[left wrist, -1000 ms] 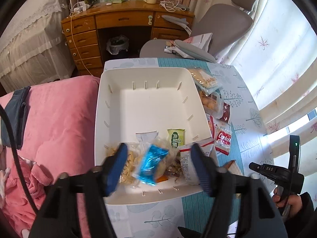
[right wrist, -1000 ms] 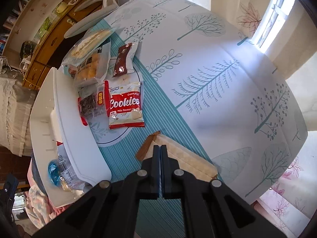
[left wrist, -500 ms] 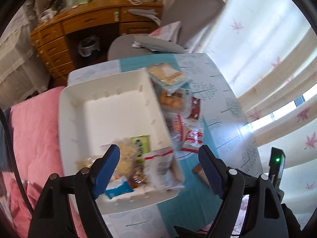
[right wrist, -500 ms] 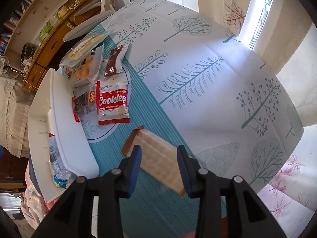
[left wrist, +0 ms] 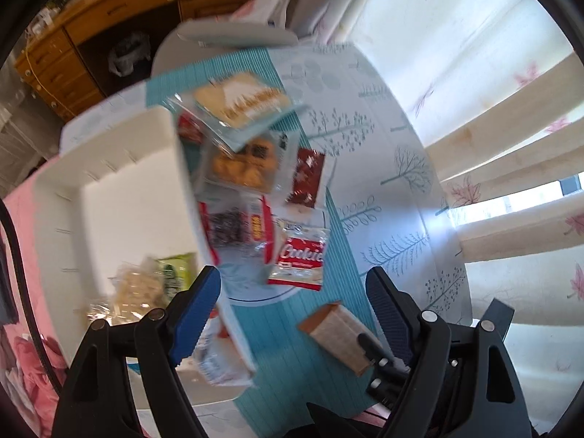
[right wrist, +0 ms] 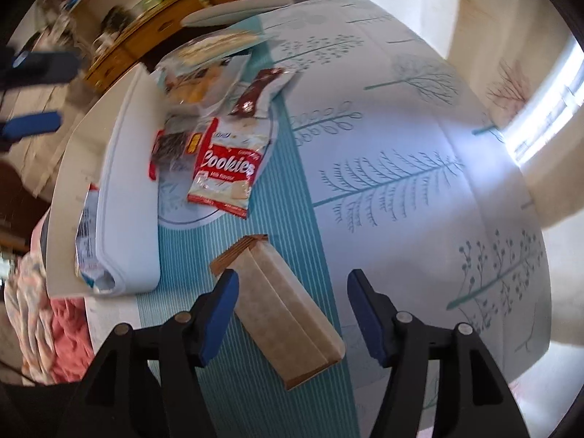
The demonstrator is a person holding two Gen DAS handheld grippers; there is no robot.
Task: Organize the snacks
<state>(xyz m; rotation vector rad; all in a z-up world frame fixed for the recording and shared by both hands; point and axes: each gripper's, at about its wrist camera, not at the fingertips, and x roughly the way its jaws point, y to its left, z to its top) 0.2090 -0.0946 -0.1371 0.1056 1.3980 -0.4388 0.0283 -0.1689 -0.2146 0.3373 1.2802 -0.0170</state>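
My right gripper (right wrist: 292, 314) has just been opening; a second ago its jaws were shut at the tan paper packet (right wrist: 281, 310), which now lies loose on the teal stripe between the spread pads, released and untouched. My left gripper (left wrist: 294, 314) has swung right from over the white bin (left wrist: 120, 197) to the table, its jaws wide and empty. Beyond it, near the bin's right wall, lie the Cookies pack (left wrist: 301, 259), a dark red wrapper (left wrist: 306, 175) and biscuit bags (left wrist: 244, 168). I judge the left takes over the pickup.
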